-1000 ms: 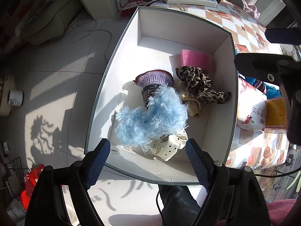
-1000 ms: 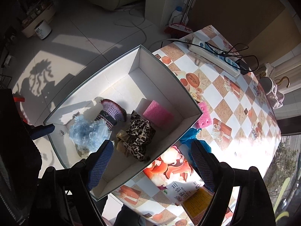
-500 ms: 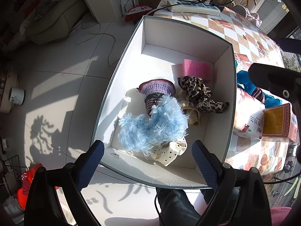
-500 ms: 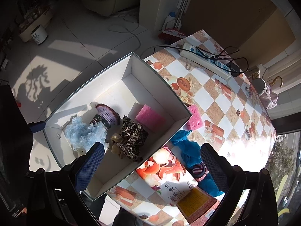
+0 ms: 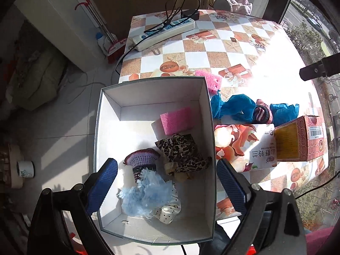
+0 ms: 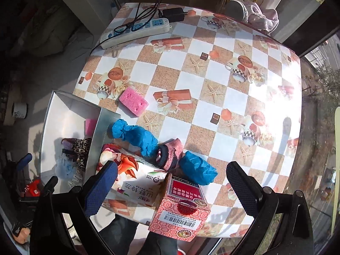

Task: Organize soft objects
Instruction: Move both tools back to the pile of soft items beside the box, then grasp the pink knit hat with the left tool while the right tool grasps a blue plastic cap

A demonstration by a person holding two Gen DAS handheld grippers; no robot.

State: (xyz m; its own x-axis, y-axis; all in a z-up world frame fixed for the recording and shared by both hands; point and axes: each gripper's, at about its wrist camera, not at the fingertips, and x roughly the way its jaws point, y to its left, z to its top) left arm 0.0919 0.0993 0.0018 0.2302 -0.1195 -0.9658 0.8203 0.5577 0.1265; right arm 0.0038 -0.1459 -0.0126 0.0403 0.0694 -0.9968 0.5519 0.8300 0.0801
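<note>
The table point(image 6: 212, 80), under a checked oilcloth printed with starfish, cups and gift boxes, fills most of the right wrist view. A white power strip point(image 6: 136, 31) with black cables lies at its far edge. A white cardboard box point(image 5: 148, 231) sits against the table's left side. Inside it lie a pink sponge point(image 5: 176, 120), a leopard-print cloth point(image 5: 180, 150), a purple knitted cap point(image 5: 141, 159), a fluffy light-blue piece point(image 5: 144, 195) and a white polka-dot piece point(image 5: 167, 211), all crowded toward the near right part of the box floor.

On the table just outside the box's right wall stand a flowered tissue pack point(image 6: 131, 180) and a red patterned carton point(image 6: 182, 210), touching each other; they lie between the right gripper and the loose soft things beyond. Those are two crumpled blue cloths point(image 6: 136, 136), one on each side of a dark-red knitted roll point(image 6: 170, 155), and a second pink sponge point(image 6: 133, 104) farther out, near the box's far corner.

The left gripper point(image 5: 167, 180) hangs over the box, jaws spread wide, having just been opening, nothing between them. The right gripper point(image 6: 170, 182) hangs over the tissue pack and carton, jaws also just opened to their widest, gripping nothing.
</note>
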